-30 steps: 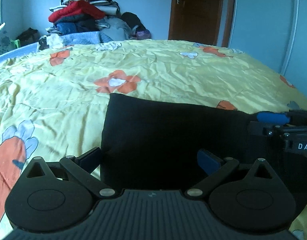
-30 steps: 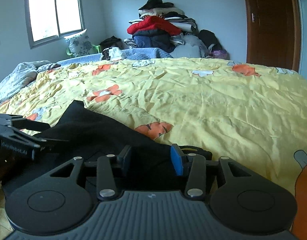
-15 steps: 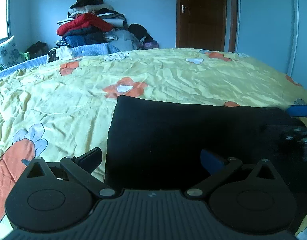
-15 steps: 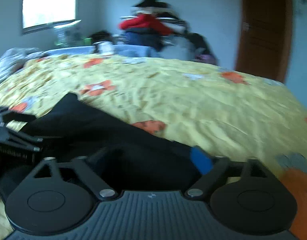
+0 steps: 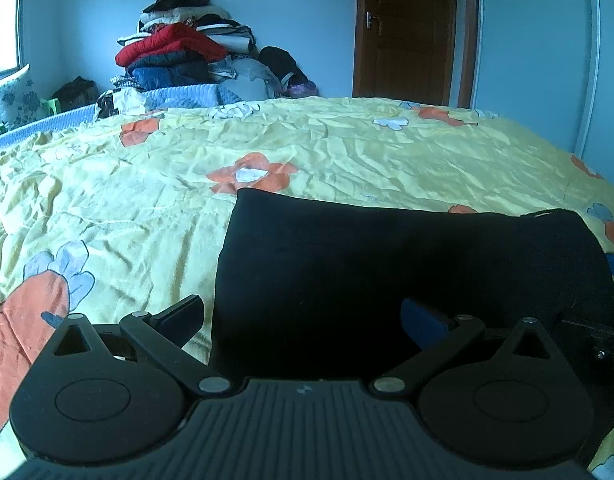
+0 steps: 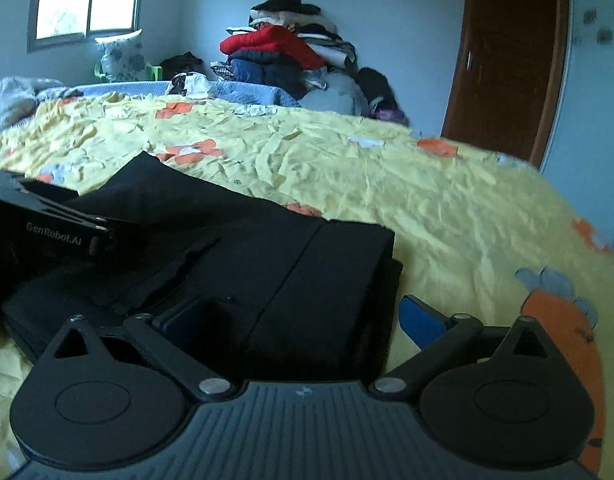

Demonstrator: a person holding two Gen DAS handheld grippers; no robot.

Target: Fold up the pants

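While both the left tool (image 5: pixel 301 316) and right tool (image 6: pixel 301 314) gape wide, the limp, light black pants (image 5: pixel 407 272) on the bed (image 5: pixel 347 152) seem best pinched at folded corners.

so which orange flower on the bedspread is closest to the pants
The orange flower with the white centre, touching the pants' far left corner; the others lie farther off.

Blue walls (image 5: pixel 299 20), brown door (image 5: pixel 407 32), window (image 6: pixel 87 0)
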